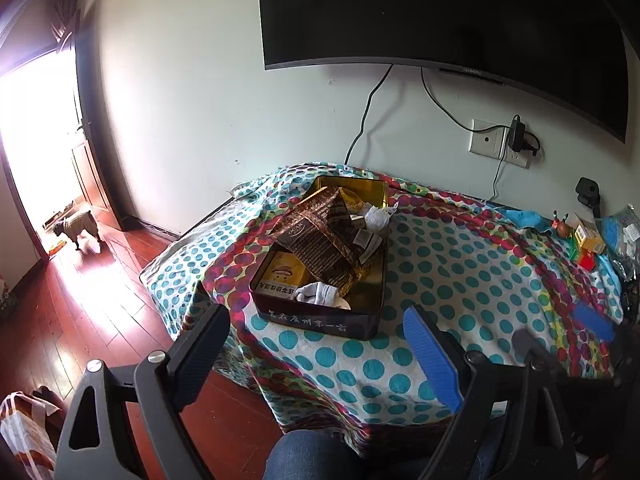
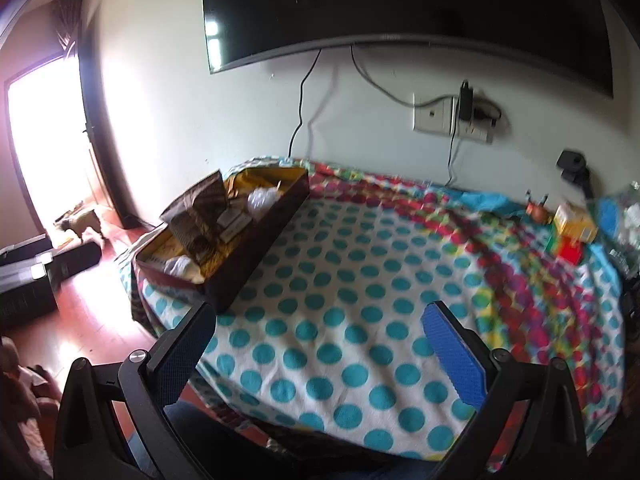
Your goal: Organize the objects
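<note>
My left gripper and right gripper hang spread wide, empty. The dark rectangular tin, white Chinese lettering unreadable, sits near the polka-dot tablecloth's left edge under a Xiaomi television.

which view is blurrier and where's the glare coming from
Right wrist view is blurrier: the small boxes at far right and the tin smear. Left wrist view is sharp; the tin's lettering shows. The doorway is blown out white in both, and fisheye bends the TV edge.

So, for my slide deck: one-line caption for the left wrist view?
Open left gripper hovers before a tin box of snack packets on a polka-dot cloth.
</note>
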Demonstrator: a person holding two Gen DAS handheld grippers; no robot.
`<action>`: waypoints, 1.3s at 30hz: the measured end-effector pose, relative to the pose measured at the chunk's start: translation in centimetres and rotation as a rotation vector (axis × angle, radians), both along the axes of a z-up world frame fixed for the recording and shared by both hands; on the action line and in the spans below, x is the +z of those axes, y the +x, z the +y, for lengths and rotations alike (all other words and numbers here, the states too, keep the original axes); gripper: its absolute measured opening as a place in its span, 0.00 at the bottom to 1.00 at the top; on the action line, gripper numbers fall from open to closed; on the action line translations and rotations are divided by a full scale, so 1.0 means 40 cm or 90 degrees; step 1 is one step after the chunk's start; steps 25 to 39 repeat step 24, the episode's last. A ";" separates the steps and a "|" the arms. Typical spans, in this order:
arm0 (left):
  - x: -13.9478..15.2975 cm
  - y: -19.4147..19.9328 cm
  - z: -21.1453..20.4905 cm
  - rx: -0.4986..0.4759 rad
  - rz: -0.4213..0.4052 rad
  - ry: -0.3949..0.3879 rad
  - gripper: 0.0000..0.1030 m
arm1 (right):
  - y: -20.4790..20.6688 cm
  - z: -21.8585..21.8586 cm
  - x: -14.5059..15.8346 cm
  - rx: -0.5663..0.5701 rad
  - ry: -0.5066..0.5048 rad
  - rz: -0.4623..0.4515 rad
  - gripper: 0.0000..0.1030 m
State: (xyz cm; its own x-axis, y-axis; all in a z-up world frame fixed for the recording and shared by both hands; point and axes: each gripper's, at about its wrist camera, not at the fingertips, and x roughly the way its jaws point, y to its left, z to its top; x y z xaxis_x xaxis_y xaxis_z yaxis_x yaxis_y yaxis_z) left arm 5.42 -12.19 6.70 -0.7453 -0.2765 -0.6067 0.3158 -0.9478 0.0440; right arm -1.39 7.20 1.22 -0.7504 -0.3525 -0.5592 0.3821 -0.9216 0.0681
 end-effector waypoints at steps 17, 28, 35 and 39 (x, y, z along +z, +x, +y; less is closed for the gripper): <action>-0.030 0.000 -0.013 0.003 -0.018 0.000 0.88 | -0.011 -0.085 0.088 0.001 0.027 0.041 1.00; -0.032 -0.002 -0.012 0.007 -0.020 0.003 0.88 | -0.010 -0.085 0.083 0.006 0.032 0.040 1.00; -0.032 -0.002 -0.012 0.007 -0.020 0.003 0.88 | -0.010 -0.085 0.083 0.006 0.032 0.040 1.00; -0.032 -0.002 -0.012 0.007 -0.020 0.003 0.88 | -0.010 -0.085 0.083 0.006 0.032 0.040 1.00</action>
